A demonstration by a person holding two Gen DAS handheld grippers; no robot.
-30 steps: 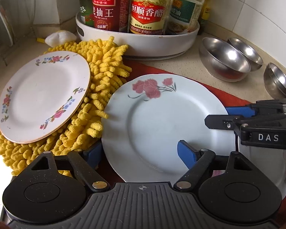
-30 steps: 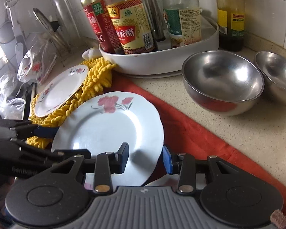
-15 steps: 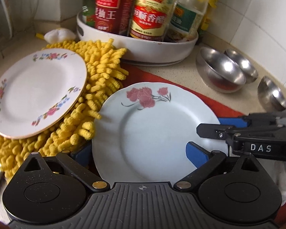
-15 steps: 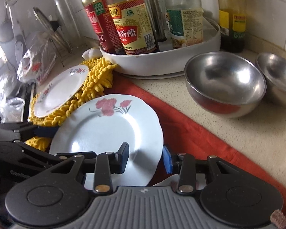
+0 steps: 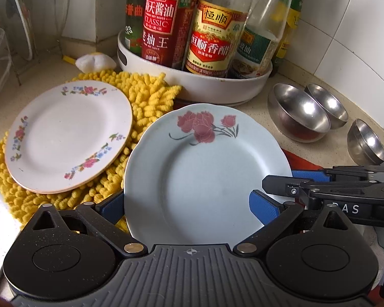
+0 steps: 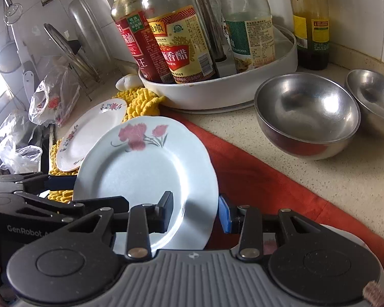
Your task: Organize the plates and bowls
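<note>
A pale blue plate with red flowers [image 5: 199, 174] is held up off the counter, also in the right wrist view [image 6: 143, 168]. My left gripper [image 5: 189, 206] straddles its near edge, one blue pad under the rim and one on top. My right gripper [image 6: 194, 213] is closed on its right rim. A white floral plate [image 5: 66, 135] lies on a yellow chenille mat [image 5: 151, 97], to the left, also visible in the right wrist view [image 6: 89, 133]. Three steel bowls [image 5: 299, 115] stand at the right; two show in the right wrist view [image 6: 307, 112].
A white tray of sauce bottles [image 5: 192, 81] stands at the back. A red cloth [image 6: 256, 179] covers the counter beneath the plate. Pot lids on a rack [image 6: 71, 48] and plastic bags [image 6: 51, 97] are at the far left. Tiled wall stands behind.
The blue plate has risen off the red cloth, held by both grippers, and now hangs higher and closer to the bottle tray. The floral plate and bowls have not moved.
</note>
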